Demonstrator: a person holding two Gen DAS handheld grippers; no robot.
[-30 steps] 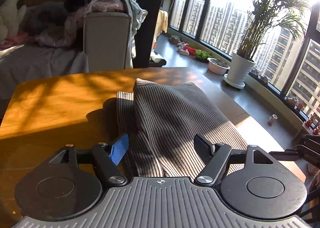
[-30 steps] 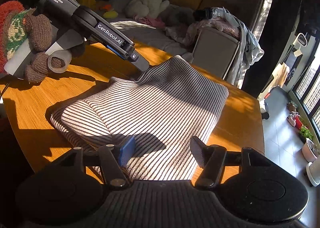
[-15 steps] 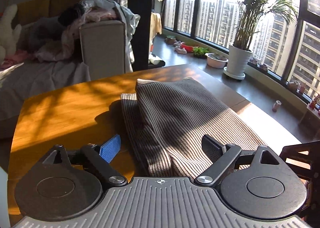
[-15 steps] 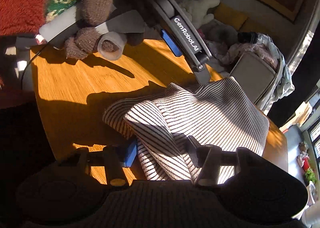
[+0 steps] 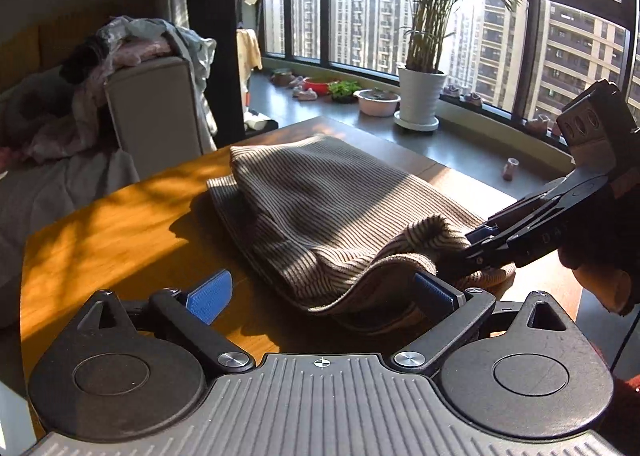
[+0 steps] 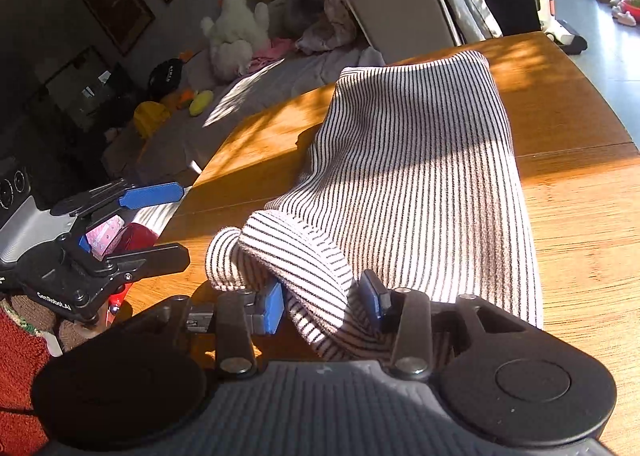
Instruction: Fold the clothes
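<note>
A brown-and-white striped garment lies folded on the wooden table. My left gripper hangs over its near edge, jaws wide and still opening; the cloth edge lies between the pads without being pinched. My right gripper is closing on a raised, bunched fold of the striped garment at its near corner, and both blue pads touch the cloth. In the left wrist view the right gripper comes in from the right at that lifted corner. The left gripper shows open at the left of the right wrist view.
A grey chair heaped with clothes stands behind the table. A potted plant and bowls line the window ledge. A sofa with a white plush toy is further back. The table's edge runs close by the left gripper.
The right gripper swung round to the garment's near corner and narrowed onto a bunched fold. The left gripper's jaws spread wider and rolled, and the right gripper came into its view.
</note>
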